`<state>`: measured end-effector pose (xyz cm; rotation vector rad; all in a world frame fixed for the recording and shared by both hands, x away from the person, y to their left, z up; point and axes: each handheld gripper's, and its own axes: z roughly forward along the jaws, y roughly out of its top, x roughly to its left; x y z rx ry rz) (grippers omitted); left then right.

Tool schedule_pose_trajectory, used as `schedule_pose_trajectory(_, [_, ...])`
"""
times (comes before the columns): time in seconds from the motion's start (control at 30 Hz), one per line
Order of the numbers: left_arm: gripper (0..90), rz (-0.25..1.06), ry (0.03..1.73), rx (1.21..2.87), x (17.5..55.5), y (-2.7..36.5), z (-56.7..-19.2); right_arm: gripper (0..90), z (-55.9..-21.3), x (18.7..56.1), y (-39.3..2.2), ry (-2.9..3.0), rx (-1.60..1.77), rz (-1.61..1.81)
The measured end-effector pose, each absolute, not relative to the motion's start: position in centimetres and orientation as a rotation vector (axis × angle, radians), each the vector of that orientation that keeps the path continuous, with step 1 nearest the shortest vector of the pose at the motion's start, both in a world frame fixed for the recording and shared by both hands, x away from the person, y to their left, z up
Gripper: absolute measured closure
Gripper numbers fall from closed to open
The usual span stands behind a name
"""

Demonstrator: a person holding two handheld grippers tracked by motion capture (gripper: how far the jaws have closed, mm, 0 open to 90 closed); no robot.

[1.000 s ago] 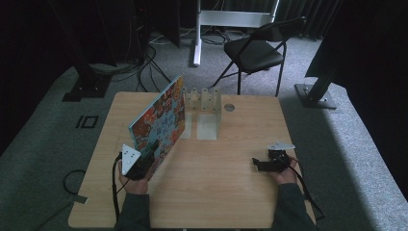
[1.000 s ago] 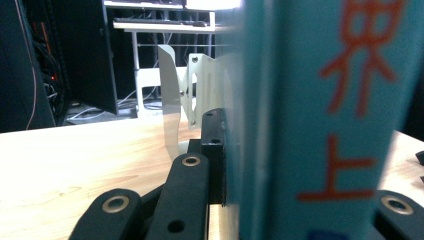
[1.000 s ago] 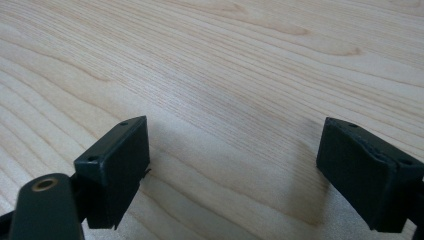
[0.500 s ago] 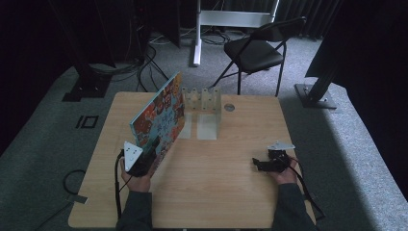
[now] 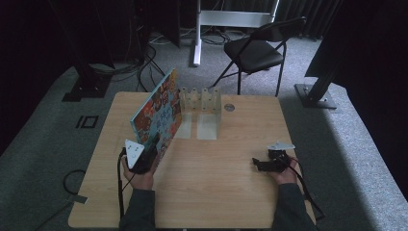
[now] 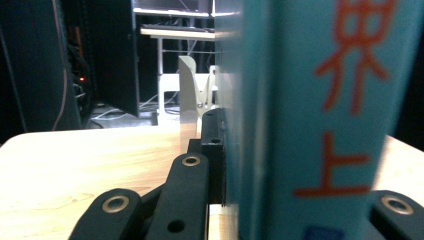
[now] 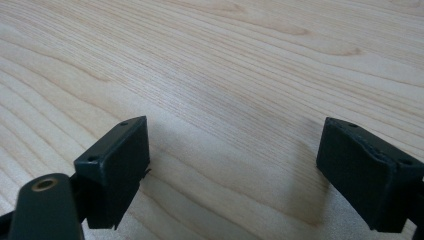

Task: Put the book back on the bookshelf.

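Book [image 5: 159, 113], stiff, flat and probably light, stands tilted on the table [image 5: 226, 192] before the rack [image 5: 199, 98], left gripper [image 5: 153, 144] clenched on its near edge; right gripper [image 5: 262, 164] gapes empty

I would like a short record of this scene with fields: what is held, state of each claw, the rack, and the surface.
held thing: a colourful book, standing on its edge and tilted, its far end beside the rack
left claw: shut on the near end of the book, the teal spine between its jaws in the left gripper view
right claw: open, nothing between its jaws, low over bare wood
rack: a pale slotted rack at the far side of the table, no book in its slots
surface: a light wooden table
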<state>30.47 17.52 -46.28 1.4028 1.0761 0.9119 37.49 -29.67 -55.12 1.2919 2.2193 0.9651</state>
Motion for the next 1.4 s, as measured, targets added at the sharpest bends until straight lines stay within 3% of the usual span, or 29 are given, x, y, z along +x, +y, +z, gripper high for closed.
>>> schedule_pose_trajectory(1.4, [81.0, 1.05, 1.134, 1.369, 32.3, 14.3, -46.3, 13.3, -55.1, 37.5, -29.7, 2.22, 1.291, 0.965])
